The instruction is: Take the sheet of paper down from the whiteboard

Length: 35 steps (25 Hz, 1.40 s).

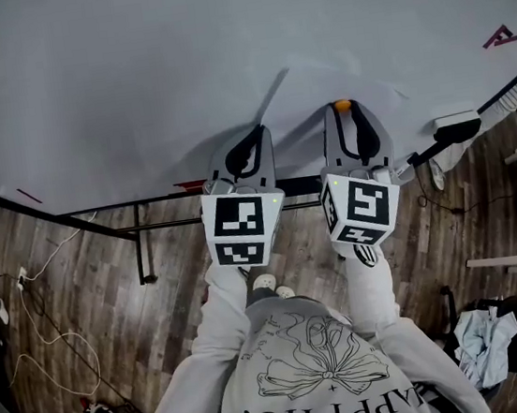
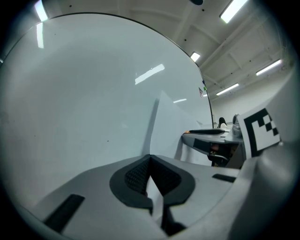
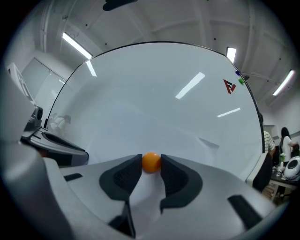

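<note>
Fingers (image 3: 177, 179) at glossy whiteboard (image 3: 154, 93) under strip lights (image 3: 77, 45)

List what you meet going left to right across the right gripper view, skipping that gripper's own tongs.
Left tongs → orange magnet → red mark on the whiteboard → person at the far right edge.

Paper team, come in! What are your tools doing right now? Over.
Left tool shut on the paper sheet, at its edge. Right tool shut on the orange magnet. Sheet not yet off the whiteboard; nothing else blocking. Over.
</note>
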Available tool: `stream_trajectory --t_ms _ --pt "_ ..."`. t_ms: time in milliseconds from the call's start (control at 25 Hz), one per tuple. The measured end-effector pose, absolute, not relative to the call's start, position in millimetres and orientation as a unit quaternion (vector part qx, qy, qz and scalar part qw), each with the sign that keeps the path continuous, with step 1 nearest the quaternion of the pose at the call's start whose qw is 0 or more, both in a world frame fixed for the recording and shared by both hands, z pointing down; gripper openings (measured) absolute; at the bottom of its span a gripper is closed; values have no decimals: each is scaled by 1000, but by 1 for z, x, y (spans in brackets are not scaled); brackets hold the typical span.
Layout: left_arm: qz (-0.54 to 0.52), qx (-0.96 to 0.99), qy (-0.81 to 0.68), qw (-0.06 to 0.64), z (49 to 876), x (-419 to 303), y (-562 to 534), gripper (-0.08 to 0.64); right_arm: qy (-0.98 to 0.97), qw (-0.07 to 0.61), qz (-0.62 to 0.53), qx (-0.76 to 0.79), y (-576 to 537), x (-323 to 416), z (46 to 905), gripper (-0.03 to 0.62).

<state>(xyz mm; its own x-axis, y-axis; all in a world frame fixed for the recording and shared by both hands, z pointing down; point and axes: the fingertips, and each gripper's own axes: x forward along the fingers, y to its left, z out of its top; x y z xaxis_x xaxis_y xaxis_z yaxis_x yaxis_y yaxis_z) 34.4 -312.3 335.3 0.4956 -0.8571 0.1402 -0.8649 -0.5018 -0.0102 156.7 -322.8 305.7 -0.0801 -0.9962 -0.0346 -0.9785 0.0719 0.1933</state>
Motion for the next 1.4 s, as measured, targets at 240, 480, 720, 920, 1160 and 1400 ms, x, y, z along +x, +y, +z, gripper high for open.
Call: stream_trajectory --t_ms 240,480,720,920,1160,1400 --pt "56 864 -500 30 331 34 -308 3 -734 53 -80 672 -323 157 306 121" --pt "54 860 -507 28 328 29 -304 3 -743 53 -81 663 -322 152 304 120" --pt "53 845 -531 34 329 11 -305 2 -746 56 -84 659 -322 147 302 120" --pt "47 834 -549 37 327 -8 -304 3 -750 58 -83 654 -322 145 302 120" --pt "40 811 -581 48 330 -41 -303 3 -754 56 -81 649 -323 144 304 120" --pt "36 792 -608 48 326 -69 -299 3 -756 56 -80 647 -322 141 304 120"
